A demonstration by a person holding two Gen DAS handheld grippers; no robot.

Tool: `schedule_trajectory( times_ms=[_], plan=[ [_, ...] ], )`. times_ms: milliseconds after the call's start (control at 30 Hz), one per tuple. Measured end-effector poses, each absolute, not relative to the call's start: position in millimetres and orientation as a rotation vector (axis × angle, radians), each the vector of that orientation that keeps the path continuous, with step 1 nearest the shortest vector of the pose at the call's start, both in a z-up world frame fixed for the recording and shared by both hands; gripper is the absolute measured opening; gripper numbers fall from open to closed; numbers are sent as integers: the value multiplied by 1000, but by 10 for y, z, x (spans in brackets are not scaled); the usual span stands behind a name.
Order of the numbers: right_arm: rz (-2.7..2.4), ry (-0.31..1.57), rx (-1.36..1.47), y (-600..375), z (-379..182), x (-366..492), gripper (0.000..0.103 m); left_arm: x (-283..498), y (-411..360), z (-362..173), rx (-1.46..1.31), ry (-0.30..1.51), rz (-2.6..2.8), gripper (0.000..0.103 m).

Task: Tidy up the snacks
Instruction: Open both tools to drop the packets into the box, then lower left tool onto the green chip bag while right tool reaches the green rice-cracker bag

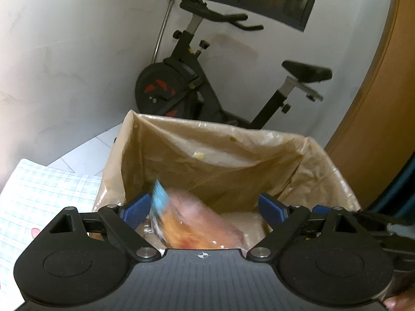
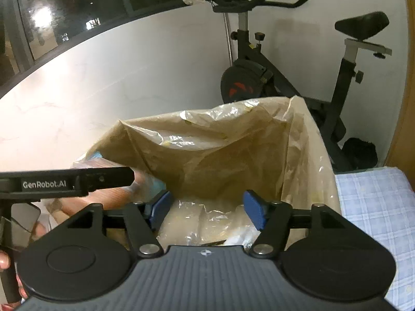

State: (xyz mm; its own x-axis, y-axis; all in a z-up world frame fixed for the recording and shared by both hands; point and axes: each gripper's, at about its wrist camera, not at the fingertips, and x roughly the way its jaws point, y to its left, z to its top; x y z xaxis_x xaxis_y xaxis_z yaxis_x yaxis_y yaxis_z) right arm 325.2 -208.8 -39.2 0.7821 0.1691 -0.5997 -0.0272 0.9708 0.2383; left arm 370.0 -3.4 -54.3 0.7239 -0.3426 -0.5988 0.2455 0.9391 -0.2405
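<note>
A box lined with a clear plastic bag (image 1: 207, 160) stands open in front of both grippers; it also shows in the right wrist view (image 2: 220, 150). My left gripper (image 1: 207, 207) is open above the box mouth. A blurred snack packet (image 1: 186, 220), orange and pink with a light blue top, is between its fingers and apart from both pads, seemingly loose in the air. My right gripper (image 2: 207, 207) is open and empty over the box, above crumpled clear wrapping (image 2: 207, 223) inside it. The left gripper's body (image 2: 67, 181) crosses the left of the right wrist view.
A black exercise bike (image 1: 207, 83) stands behind the box against a white wall. A checked cloth lies left of the box (image 1: 46, 197) and right of it (image 2: 376, 212). A wooden panel (image 1: 376, 103) is at the right.
</note>
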Motion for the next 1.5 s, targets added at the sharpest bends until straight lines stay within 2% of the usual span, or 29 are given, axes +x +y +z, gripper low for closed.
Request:
schedule_trajectory(
  times_ms=[500,833,967,1233,1500],
  plan=[
    [151,552,243,-2344,-103,2674,67,2939,312,-46,-35,491,-247,95],
    [118,460,200,-2669,16,2059,94,2275,590,-12,62,412,-202,95],
    [86,492,184,-2745,-120,1938,103,2172,608,-175,33,443,-216,95],
    [4,584,58,-2726,-710,1746,103,2223,528,-667,-56,565,-224,95],
    [-22,717,59,-2896,-1240,1755,103,2237,479,-903,-81,607,-225,95]
  ],
)
